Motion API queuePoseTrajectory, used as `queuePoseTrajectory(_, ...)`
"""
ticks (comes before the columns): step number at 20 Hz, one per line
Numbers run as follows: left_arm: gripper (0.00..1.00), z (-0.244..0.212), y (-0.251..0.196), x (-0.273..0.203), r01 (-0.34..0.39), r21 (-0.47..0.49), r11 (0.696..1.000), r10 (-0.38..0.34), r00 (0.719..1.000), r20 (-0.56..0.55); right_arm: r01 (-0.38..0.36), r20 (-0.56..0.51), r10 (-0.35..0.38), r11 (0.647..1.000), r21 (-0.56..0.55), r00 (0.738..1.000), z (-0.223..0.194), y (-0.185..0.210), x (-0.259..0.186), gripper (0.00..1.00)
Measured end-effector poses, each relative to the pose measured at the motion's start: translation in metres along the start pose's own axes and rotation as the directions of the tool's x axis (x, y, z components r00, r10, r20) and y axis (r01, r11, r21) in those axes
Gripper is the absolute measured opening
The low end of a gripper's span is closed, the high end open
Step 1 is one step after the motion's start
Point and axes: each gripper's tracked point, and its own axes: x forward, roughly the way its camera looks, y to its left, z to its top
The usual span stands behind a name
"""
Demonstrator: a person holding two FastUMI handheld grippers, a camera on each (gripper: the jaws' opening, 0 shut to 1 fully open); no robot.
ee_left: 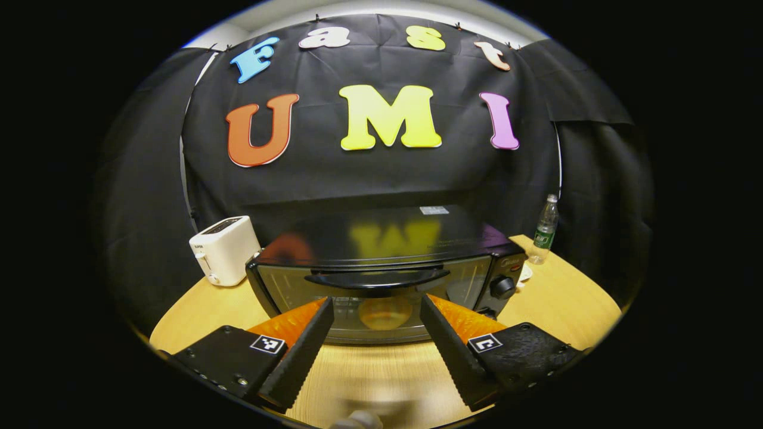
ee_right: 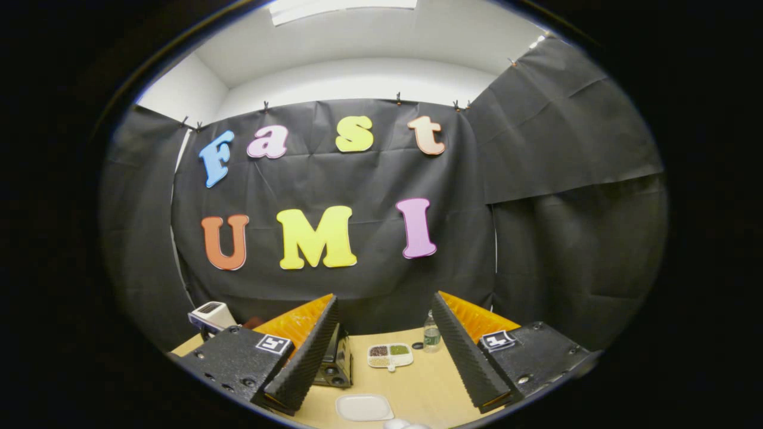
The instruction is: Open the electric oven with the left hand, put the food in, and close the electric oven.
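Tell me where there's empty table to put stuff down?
Bare wood lies in front of the oven, and between the empty plate and the sectioned dish. It's crowded where the toaster sits beside the oven.

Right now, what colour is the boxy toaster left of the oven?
White; the boxy toaster shows best in the left gripper view.

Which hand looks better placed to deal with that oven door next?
Left. The left gripper is open, facing the oven with its handle just ahead. The right gripper is aimed past it at the table.
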Motion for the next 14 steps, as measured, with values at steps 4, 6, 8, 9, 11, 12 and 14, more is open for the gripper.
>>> queuePoseTrajectory(4, 0.95, 0.039, 0.007, -0.051, -0.002, -0.011, 1.000, 0.003, 0.998, 0.066, -0.034, 0.020, 0.034, 0.999, 0.007, 0.999, 0.017, 0.014, -0.001, 0.96)
queuePoseTrajectory(6, 0.95, 0.062, 0.016, -0.078, -0.014, -0.008, 1.000, 0.014, 0.995, 0.099, -0.058, 0.035, 0.057, 0.998, 0.007, 0.998, 0.029, 0.020, -0.004, 0.96)
queuePoseTrajectory(8, 0.95, 0.086, 0.034, -0.107, -0.034, -0.012, 0.999, 0.035, 0.990, 0.139, -0.056, 0.038, 0.056, 0.998, -0.012, 0.998, 0.034, 0.019, -0.006, 0.96)
queuePoseTrajectory(9, 0.95, 0.102, 0.033, -0.117, -0.046, -0.012, 0.999, 0.047, 0.987, 0.157, -0.062, 0.036, 0.063, 0.998, -0.022, 0.997, 0.036, 0.020, -0.008, 0.96)
queuePoseTrajectory(11, 0.91, 0.132, 0.045, -0.144, -0.059, -0.026, 0.998, 0.063, 0.978, 0.199, -0.074, 0.034, 0.075, 0.997, -0.034, 0.997, 0.041, 0.023, -0.009, 0.96)
queuePoseTrajectory(12, 0.95, 0.144, 0.052, -0.156, -0.071, -0.033, 0.997, 0.076, 0.973, 0.219, -0.074, 0.038, 0.076, 0.997, -0.035, 0.996, 0.042, 0.022, -0.010, 0.96)
queuePoseTrajectory(14, 0.95, 0.165, 0.066, -0.183, -0.091, -0.048, 0.995, 0.100, 0.965, 0.242, -0.085, 0.031, 0.086, 0.996, -0.030, 0.996, 0.043, 0.026, -0.015, 0.96)
